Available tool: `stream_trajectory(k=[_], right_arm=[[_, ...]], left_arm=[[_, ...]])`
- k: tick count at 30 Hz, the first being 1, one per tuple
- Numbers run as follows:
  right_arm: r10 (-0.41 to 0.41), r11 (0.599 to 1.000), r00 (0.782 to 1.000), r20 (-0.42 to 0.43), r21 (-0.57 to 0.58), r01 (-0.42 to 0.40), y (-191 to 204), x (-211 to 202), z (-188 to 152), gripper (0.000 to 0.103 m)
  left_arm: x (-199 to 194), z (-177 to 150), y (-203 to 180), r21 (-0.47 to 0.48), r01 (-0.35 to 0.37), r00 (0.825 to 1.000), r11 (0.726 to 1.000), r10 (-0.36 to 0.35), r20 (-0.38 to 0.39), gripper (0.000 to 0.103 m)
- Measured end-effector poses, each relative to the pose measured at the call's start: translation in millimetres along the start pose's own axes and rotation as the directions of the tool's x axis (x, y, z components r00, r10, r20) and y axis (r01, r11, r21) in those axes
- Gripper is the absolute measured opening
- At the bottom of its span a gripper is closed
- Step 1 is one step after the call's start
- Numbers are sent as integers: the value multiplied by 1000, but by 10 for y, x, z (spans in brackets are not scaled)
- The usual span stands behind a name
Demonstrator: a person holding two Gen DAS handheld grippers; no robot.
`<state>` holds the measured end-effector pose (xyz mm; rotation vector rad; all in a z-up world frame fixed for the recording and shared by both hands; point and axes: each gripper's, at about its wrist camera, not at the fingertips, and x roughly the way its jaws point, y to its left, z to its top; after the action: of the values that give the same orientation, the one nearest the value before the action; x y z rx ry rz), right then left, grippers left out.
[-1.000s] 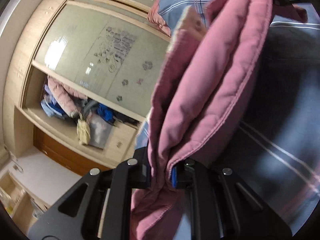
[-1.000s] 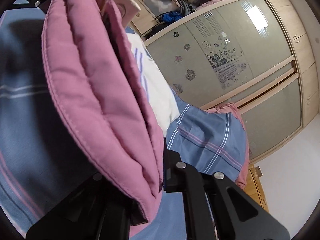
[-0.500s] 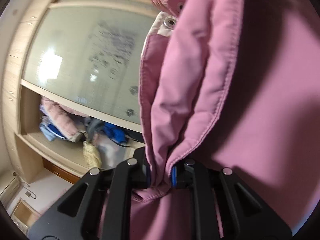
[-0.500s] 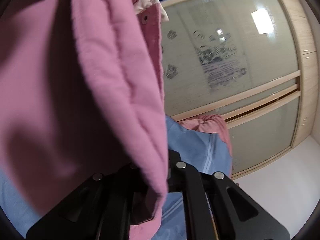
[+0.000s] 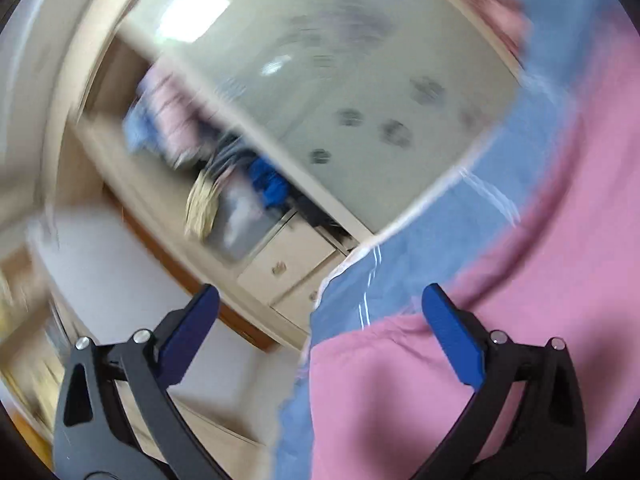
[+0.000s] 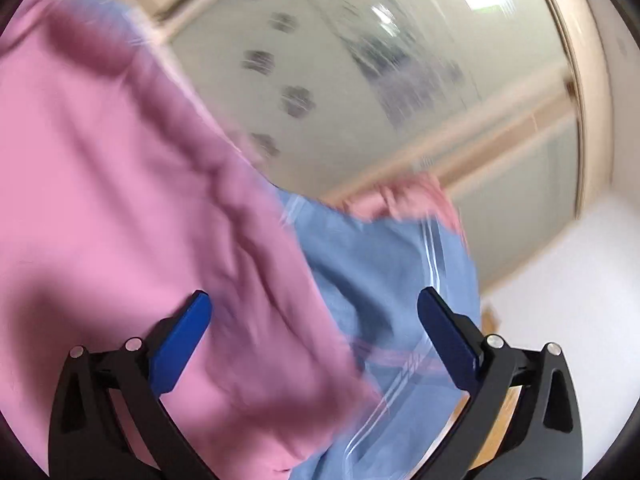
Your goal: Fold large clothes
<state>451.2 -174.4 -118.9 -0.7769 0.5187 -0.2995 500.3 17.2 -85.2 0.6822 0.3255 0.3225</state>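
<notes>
The pink garment (image 5: 460, 392) lies spread on a bed covered with a blue striped sheet (image 5: 400, 264), and in the right wrist view the same pink garment (image 6: 120, 200) fills the left part of the picture, with the blue striped sheet (image 6: 384, 280) showing beside it. The left tongs (image 5: 318, 322) are opening and stand wide; the cloth lies below and beyond them, and their blue pads do not press on it. The right tongs (image 6: 312, 324) are opening too, also wide, with the pink cloth under them but not gripped. Both views are blurred, so fine details such as seams or buttons I cannot tell here. Behind the bed there is a wardrobe with frosted sliding doors (image 5: 320, 92). I judge the garment to be soft and rather thick, perhaps padded, so it will bend easily but keep some bulk in every fold and may spring open again. It looks light for its size and not fragile. A good place to take hold seems to be a hem or a thick edge, one tongs at each corner, because a grip in the flat middle would only pinch up one layer.
</notes>
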Motion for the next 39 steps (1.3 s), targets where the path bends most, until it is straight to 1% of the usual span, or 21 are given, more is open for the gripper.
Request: stream_trajectory(k=[2,4,8,9,12,15,17,19,20,24,25,26,28,29,31,32,33,35,36,38,39], right_arm=[[8,985,1000,23,172,-11,-324,-184,-47,102],[116,932,991,71,336,-133,-432,-344,-134,102],[408,813,913,19,447,-373,23,-216,-163,102],[439,806,899,-6,445,-391,204,-169,-106,102],[392,833,916,-84,456,-315,511,72,-78,98],[488,738,866,-112,583,-340,490,471,-135,102],[481,743,870,-114,580,-335,527,548,-135,102],[460,759,882,-104,562,-329,522,623,-189,102],[451,756,886,-105,573,-317,462,737,-228,102],[280,779,930,-237,623,-76,212,1096,-551,102],[239,782,926,-292,623,-6,117,1205,-714,102],[230,780,910,-344,625,39,53,1316,-890,102],[304,743,867,-395,668,44,-20,1488,-1189,102],[349,703,849,-396,710,43,-80,1531,-1307,102],[386,632,834,-393,772,71,-215,1483,-1482,102],[361,621,840,-405,776,107,-333,1449,-1499,102],[312,629,858,-409,766,136,-433,1323,-1478,102],[92,677,927,-363,706,209,-762,847,-1328,102],[2,689,945,-326,686,235,-879,595,-1269,102],[-141,692,972,-189,683,233,-1123,-177,-1170,102],[-135,692,985,-110,701,173,-1203,-573,-1171,102]], left_arm=[[-151,53,309,-181,93,996,979,-92,9,101],[-379,-22,317,-283,203,978,937,-207,18,101],[-463,-208,-218,-371,412,888,832,-458,-40,101],[-389,-240,-453,-374,423,872,825,-483,-79,101],[25,-322,-810,-410,363,863,837,-468,-190,101],[416,-424,-826,-543,336,826,769,-518,-223,101],[600,-373,-793,-522,301,839,798,-482,-252,101],[732,-399,-687,-436,235,878,869,-383,-288,101],[740,-470,-627,-423,210,884,881,-356,-302,101],[1044,-1020,-31,-471,36,875,881,-255,-411,101],[1069,-1183,72,-469,-7,873,883,-224,-434,101],[1113,-1336,147,-473,-35,867,880,-209,-453,101],[1159,-1621,253,-568,-7,841,823,-302,-448,101],[1139,-1707,326,-620,-10,842,784,-329,-429,101],[1077,-1734,467,-649,-78,853,757,-286,-436,101],[1012,-1681,535,-647,-88,865,757,-265,-427,101],[854,-1551,649,-626,-81,895,776,-219,-388,101],[368,-1297,828,-567,-78,951,820,-110,-290,101],[26,-1113,968,-530,-71,972,845,-60,-227,101],[-586,-942,1205,-542,-9,991,840,-65,-119,101],[-1026,-865,1326,-567,51,994,822,-97,-51,101]])
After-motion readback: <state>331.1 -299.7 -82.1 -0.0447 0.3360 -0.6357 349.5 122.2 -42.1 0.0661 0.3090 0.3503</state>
